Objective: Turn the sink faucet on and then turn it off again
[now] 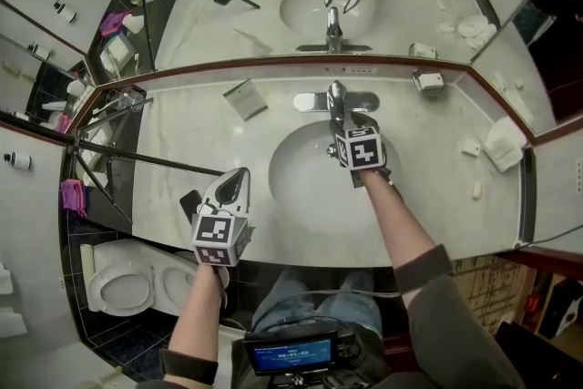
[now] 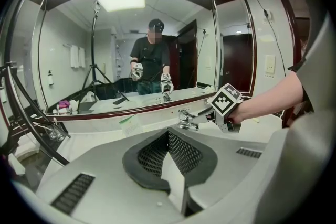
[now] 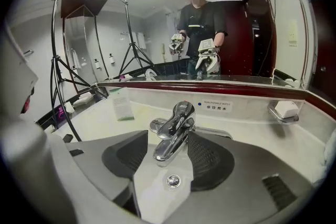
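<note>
Far left: left gripper low over the front edge of the surface, left of the basin. Jaws clenched, nothing between them. Idle, well apart from the faucet.

Centre: faucet at the back of the basin, just below the mirror, base on the surface. Long axis from the mirror wall toward the person. Spout out over the bowl, tipped down toward the drain. Lever on top along the same line, lying low, tip toward the person. No water visible; judged off, task not yet started.

Right gripper right at the faucet, jaws released and spread wide, one on each side of the spout. No contact by either pad evident.

Risks, as judged:
- Closing at this height likely to catch spout rather than lever: no flow, wasted squeeze.
- Smooth rounded chrome: slip-off likely under a shallow pinch.
- Too sharp a lift: full flow, splash out of the shallow bowl.
- Sideways drag instead of a straight lift: lever swung aside, little or no flow.

Right: soap dish by the mirror, well apart from the work.
</note>
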`<state>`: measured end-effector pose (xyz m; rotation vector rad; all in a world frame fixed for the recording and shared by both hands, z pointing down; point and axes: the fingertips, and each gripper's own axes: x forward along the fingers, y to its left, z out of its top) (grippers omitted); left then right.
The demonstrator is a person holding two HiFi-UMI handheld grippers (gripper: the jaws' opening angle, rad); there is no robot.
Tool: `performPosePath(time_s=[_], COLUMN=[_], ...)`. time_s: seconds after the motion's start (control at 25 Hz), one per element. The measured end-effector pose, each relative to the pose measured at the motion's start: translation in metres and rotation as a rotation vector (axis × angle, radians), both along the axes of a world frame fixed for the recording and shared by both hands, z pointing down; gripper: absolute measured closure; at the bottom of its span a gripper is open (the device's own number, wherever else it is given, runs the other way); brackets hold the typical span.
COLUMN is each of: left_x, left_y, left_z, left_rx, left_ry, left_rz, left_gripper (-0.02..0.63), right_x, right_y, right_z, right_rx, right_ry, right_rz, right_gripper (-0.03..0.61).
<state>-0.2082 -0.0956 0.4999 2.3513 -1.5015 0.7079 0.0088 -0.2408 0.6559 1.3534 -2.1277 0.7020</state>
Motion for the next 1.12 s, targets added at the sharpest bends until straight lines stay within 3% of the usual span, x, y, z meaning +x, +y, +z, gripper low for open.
performPosePath(time_s=[0.28,0.44,0.76,1.12], left_x=[-0.017,-0.028,-0.04,-0.033], left_y=[0.003,0.005,0.004,0.001], left_z=[0.009,0.014,0.022,0.027], left_rx=[-0.015,-0.026,-0.04,-0.049], left_ry=[-0.007,-0.006,-0.004,0.002], left_rz=[-0.008,-0.02,-0.037,-0.029], left_gripper=[0.612,0.612,0.612,0.612], right_x=[-0.007,-0.013,-0.011,-0.01], right_y=[-0.015,-0.02,-0.027,-0.032], right_z=[0.01,-0.001,-0.002,-0.011], right_rx=[0.014,0.032,0.069,0.06], right_ry=[0.049,0.071,0.147,0.131], right_rz=[0.02,0.046,0.082,0.101], right_gripper=[0.321,0.385,0.423,0.434])
